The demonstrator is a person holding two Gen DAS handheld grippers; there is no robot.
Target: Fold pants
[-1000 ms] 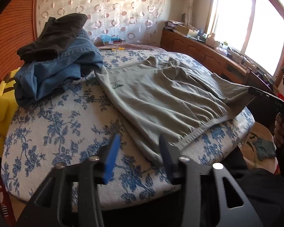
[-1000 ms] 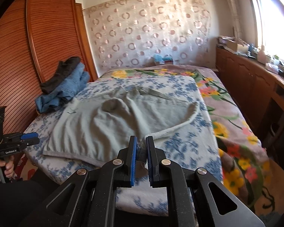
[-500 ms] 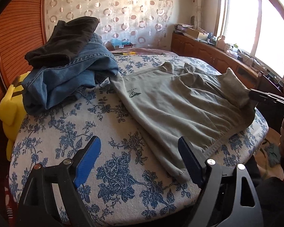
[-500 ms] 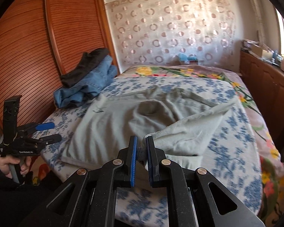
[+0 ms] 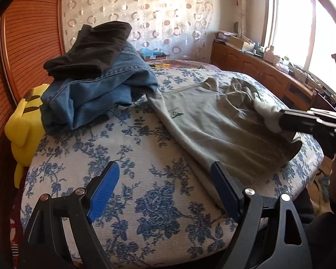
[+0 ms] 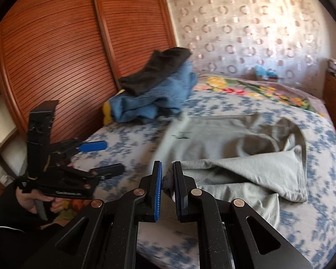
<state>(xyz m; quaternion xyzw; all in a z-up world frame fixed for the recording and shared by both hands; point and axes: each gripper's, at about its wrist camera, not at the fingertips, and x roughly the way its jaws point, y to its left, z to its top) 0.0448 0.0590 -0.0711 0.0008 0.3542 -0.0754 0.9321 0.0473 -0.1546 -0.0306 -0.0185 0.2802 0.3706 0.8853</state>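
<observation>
Grey-green pants [image 5: 215,127] lie spread across the blue-flowered bed. My left gripper [image 5: 163,186] is open and empty, just above the bedspread at the pants' near-left edge. My right gripper [image 6: 166,174] is shut on a corner of the pants [image 6: 246,172] and holds it lifted and pulled over the rest, so one part is folded across. The right gripper also shows in the left wrist view [image 5: 282,117], and the left gripper in the right wrist view [image 6: 105,157].
A pile of blue jeans [image 5: 96,94] with a black garment [image 5: 89,51] on top sits at the bed's far left, next to a yellow plush toy [image 5: 24,130]. A wooden slatted wardrobe [image 6: 62,56] stands on the left, and a cluttered wooden sideboard [image 5: 268,69] under the window.
My right gripper has carried the pants corner leftward across the garment, folding it over. My left gripper has opened wide and moved closer to the bed.
</observation>
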